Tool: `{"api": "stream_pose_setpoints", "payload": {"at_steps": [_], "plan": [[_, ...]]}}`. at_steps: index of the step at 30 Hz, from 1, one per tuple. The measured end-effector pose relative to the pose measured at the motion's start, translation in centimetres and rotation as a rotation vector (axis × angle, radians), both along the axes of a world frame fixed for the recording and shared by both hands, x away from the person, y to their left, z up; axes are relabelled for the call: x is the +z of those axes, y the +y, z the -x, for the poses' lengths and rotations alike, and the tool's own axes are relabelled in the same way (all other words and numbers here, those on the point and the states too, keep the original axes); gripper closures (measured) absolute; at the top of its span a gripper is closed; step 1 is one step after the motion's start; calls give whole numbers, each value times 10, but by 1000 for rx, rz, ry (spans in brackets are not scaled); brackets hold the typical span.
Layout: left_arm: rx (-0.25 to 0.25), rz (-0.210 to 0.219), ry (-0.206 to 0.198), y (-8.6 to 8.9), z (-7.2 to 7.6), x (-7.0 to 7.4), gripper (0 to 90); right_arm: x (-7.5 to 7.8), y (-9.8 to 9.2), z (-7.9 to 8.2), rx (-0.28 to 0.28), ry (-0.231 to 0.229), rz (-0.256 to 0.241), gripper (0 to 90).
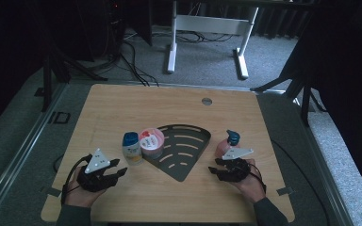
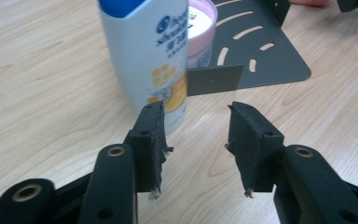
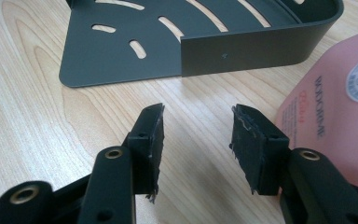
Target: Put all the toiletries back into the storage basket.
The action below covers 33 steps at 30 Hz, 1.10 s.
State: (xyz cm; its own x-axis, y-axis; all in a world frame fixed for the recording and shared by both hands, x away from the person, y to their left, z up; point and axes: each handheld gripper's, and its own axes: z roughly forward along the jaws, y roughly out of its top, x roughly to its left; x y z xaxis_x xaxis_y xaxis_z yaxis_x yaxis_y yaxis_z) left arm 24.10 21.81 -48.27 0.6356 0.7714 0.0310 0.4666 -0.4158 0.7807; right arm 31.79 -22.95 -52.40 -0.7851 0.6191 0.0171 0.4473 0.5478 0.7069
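Progress: I judge nothing is loaded yet; the dark corner rack [image 1: 181,153] lies bare of bottles on the table [image 1: 122,103]
Left to do: white shampoo bottle [image 2: 147,51], pink jar [image 1: 151,142] and pink bottle [image 1: 227,145] all stand outside the rack
Left gripper [image 2: 196,140]: jaws wide and holding nothing, low over the wood, shampoo bottle just ahead by its left jaw
Right gripper [image 3: 198,142]: jaws wide, nothing between them, pink bottle just beside its right jaw, rack wall ahead
Hands: both rest near my edge of the table, well apart
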Motion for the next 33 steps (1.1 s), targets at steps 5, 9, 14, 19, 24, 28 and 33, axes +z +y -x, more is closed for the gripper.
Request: {"api": "stream_pose_setpoints", "payload": {"at_steps": [5,9,14,19,24,28,33], "plan": [[7,-21,-1,3,-7,4,498,-5,1,0,2,6,1,492],[6,-29,1,4,-13,7,468,-8,1,-1,-2,5,0,467],[8,-32,-1,4,-20,10,434,-11,0,-1,-4,-8,7,424],[2,-32,5,2,-25,13,387,-17,1,0,-7,-31,9,397],[4,-35,3,2,-30,15,363,-18,2,2,-1,-51,15,363],[-5,-39,4,1,-33,17,352,-19,3,3,0,-62,17,350],[-19,-43,5,0,-38,21,352,-21,4,5,0,-68,17,351]]}}
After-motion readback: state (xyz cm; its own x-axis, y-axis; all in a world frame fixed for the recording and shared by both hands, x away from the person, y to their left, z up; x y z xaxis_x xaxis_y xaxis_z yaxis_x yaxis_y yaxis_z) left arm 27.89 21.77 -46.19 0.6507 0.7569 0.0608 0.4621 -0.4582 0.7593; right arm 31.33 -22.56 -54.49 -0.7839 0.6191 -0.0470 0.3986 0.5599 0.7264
